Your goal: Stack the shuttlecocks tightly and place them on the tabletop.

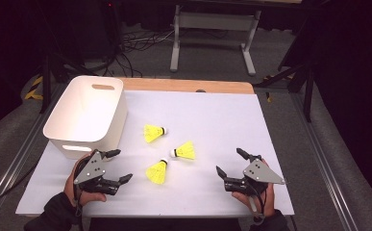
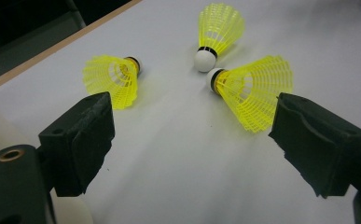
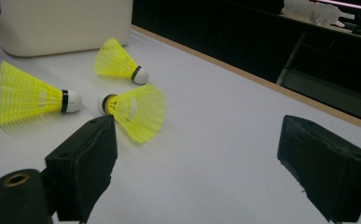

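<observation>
Your white bin [image 1: 85,115] stands at the table's far left corner, its visible inside bare. Three yellow shuttlecocks lie on their sides mid-table, apart from one another: the far one [image 1: 154,133] nearest the bin, the middle one [image 1: 183,151] right of it, the near one [image 1: 157,171] closest to you. Your left gripper [image 1: 117,165] sits just before the bin, jaws spread wide, gripping nothing. Your right gripper [image 1: 228,163] is released too, well right of the shuttlecocks. Bare white tabletop [image 1: 212,115] lies between your hands and out to the right edge.
</observation>
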The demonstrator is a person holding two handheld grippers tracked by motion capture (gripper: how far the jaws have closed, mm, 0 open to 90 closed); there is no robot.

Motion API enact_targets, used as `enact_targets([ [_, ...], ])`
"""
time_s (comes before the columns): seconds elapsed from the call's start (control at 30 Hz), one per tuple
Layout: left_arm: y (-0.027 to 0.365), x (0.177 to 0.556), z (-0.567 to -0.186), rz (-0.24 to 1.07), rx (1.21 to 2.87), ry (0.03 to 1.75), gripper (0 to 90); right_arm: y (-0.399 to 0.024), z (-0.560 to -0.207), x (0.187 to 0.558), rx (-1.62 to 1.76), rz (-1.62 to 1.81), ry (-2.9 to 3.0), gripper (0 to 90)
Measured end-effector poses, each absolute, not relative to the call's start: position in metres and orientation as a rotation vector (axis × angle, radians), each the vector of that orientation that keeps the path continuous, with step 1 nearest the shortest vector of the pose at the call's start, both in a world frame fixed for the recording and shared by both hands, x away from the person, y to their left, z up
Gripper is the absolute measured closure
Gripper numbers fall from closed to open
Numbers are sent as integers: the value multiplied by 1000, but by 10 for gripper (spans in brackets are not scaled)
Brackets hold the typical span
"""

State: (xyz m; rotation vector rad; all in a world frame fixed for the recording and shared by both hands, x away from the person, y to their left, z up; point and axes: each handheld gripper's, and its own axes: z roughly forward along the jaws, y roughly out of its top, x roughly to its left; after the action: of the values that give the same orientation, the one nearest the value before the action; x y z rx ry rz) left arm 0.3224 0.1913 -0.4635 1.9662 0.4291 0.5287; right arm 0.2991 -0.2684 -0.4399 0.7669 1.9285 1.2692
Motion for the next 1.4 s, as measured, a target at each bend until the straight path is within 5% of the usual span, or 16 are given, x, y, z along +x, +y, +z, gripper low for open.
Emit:
enact_targets([
  [0.5,147,350,-450,563,2024,485,252,-256,-446,298,743,1167,1960,176],
  [0.87,114,402,-458,568,2105,713,354,-251,-448,305,740,1167,1993,190],
  [1.07,102,424,-470,535,2163,794,480,-251,-449,307,745,1166,2012,200],
  [1.27,99,433,-468,536,2143,795,804,-253,-449,307,747,1167,2013,208],
  [1.4,99,426,-454,580,2124,732,881,-254,-450,309,753,1171,2022,211],
])
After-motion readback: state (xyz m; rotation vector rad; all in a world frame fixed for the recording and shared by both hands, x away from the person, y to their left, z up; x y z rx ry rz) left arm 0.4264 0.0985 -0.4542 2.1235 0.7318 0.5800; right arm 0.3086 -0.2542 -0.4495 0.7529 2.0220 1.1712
